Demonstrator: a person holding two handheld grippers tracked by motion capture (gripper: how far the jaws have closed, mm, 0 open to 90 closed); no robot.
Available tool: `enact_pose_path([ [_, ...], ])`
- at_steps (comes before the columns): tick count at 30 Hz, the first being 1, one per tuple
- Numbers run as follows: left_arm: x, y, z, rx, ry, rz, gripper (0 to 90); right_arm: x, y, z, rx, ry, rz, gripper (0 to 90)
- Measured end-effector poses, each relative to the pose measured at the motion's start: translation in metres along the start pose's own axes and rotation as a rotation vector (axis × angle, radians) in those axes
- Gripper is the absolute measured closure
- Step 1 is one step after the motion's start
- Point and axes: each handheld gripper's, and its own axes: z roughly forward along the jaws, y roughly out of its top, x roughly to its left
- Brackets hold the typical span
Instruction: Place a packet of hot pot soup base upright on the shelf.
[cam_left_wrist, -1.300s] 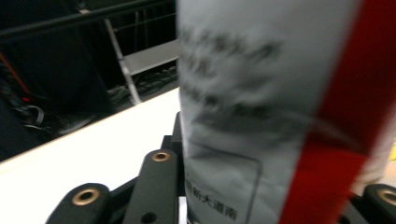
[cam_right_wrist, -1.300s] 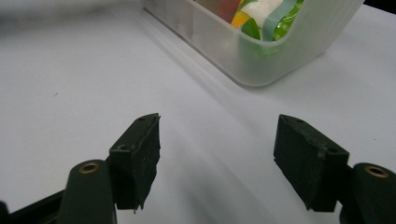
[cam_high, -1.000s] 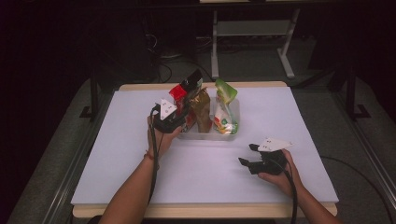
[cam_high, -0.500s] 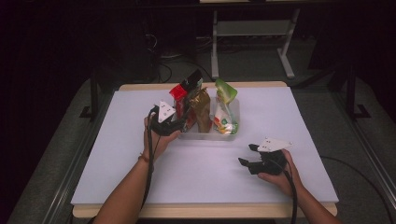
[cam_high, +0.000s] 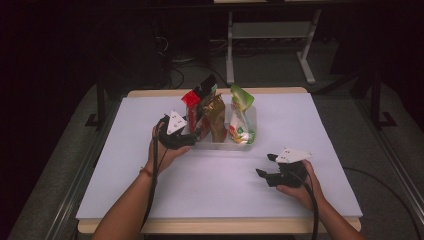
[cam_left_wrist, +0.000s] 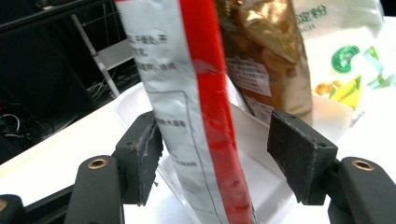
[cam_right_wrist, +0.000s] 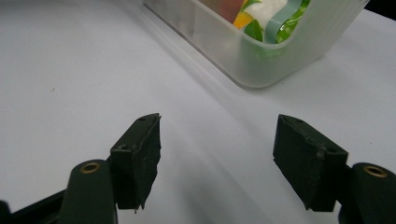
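A clear plastic bin (cam_high: 250, 131) sits toward the far middle of the white desk (cam_high: 125, 170), and three pouches stand upright in it: a red-and-silver pouch (cam_high: 194, 102) at the bin's left end, a gold pouch (cam_high: 217, 116) just beside it in the middle, and a green-and-white pouch (cam_high: 239, 115) at the bin's right end. The left gripper (cam_high: 186, 141) is at the bin's left end; its fingers (cam_left_wrist: 144, 154) have just been opening and now stand apart on either side of the red-and-silver pouch, which stays upright between them, the left pad close against it and the right pad clear of it. The right gripper (cam_high: 265, 166) rests low over the desk, nearer the person than the bin's right end, its fingers (cam_right_wrist: 140, 154) spread wide with nothing between them.
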Motion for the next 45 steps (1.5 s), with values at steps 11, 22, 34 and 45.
enact_pose_path([
  [11, -0.001, -0.004, -0.017, 0.038, -0.037, 0.009, 29.4, 0.003, 0.005, -0.004, 0.006, -0.07, -0.066, 29.6],
  [22, 0.002, -0.016, -0.038, 0.077, -0.034, 0.059, 25.5, 0.005, 0.01, -0.009, 0.027, -0.123, -0.112, 26.1],
  [34, 0.003, -0.032, -0.061, 0.135, -0.051, 0.125, 24.1, 0.011, 0.019, -0.012, 0.094, -0.166, -0.21, 22.9],
  [45, 0.011, -0.053, -0.078, 0.197, -0.018, 0.141, 21.5, 0.011, 0.021, -0.018, 0.138, -0.167, -0.229, 20.6],
])
